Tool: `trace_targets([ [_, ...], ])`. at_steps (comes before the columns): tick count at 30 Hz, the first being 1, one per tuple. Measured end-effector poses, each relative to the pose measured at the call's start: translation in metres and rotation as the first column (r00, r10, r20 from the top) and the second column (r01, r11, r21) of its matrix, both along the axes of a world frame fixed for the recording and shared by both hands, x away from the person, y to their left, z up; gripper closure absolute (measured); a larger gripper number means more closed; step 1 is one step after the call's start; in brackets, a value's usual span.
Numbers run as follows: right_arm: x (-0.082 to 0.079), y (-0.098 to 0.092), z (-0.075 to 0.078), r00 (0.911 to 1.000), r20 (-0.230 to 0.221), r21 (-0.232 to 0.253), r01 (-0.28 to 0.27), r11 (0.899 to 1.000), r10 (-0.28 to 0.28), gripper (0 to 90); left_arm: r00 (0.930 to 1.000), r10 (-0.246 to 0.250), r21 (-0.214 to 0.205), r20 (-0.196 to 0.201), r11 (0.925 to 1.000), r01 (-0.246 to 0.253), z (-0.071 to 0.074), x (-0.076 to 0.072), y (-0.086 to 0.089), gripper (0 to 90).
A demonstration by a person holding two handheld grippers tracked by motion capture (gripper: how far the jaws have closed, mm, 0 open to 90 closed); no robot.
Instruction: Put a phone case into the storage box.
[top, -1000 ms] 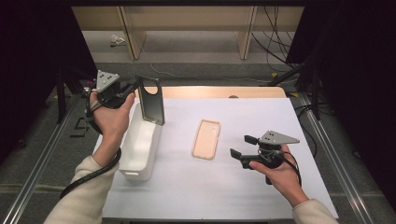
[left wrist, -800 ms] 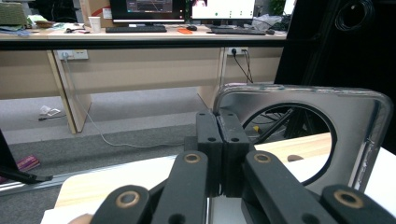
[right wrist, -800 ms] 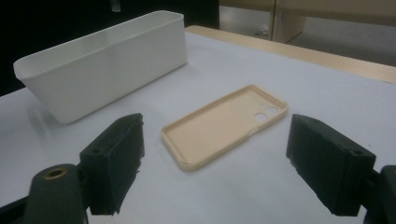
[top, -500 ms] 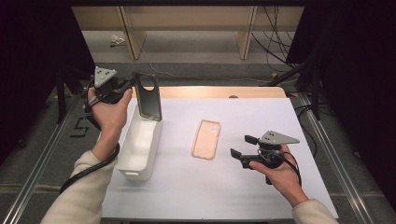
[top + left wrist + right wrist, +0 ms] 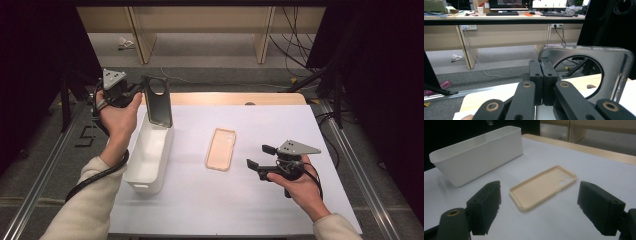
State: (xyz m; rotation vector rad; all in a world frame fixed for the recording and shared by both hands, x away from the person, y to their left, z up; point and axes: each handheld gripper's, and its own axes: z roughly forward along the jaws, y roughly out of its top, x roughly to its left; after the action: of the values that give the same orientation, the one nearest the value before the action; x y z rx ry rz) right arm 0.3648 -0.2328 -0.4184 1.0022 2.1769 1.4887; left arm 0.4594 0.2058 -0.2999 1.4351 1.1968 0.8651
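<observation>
My left gripper (image 5: 141, 91) is shut on the top edge of a dark grey phone case (image 5: 159, 102) with a large round cutout. It holds the case upright above the far end of a white bin (image 5: 145, 177). In the left gripper view the jaws (image 5: 543, 65) pinch the case's rim (image 5: 621, 67). A beige phone case (image 5: 221, 149) lies inside-up on the white mat in the middle. My right gripper (image 5: 259, 157) rests open just right of it, jaws pointed at it. In the right gripper view the beige case (image 5: 541, 187) lies ahead between the spread fingers (image 5: 540, 191), with the bin (image 5: 479, 155) behind.
The white mat (image 5: 250, 210) covers a wooden table whose far edge (image 5: 260, 98) shows. Metal rails (image 5: 355, 160) run along both sides. Desk legs and cables (image 5: 295, 55) stand on the floor beyond.
My left hand has raised the dark case slightly and drawn it a little toward the bin's far end. The right hand and beige case have not moved.
</observation>
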Motion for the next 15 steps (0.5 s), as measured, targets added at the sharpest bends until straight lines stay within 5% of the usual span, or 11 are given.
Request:
trace_targets([
  [15,0.000,-0.001,0.000,1.0000,-0.002,0.003,-0.002,1.000,0.002,19.8,0.9996,0.021,0.000,-0.021,0.9998,-0.021,-0.009,0.013,0.004,88.7],
])
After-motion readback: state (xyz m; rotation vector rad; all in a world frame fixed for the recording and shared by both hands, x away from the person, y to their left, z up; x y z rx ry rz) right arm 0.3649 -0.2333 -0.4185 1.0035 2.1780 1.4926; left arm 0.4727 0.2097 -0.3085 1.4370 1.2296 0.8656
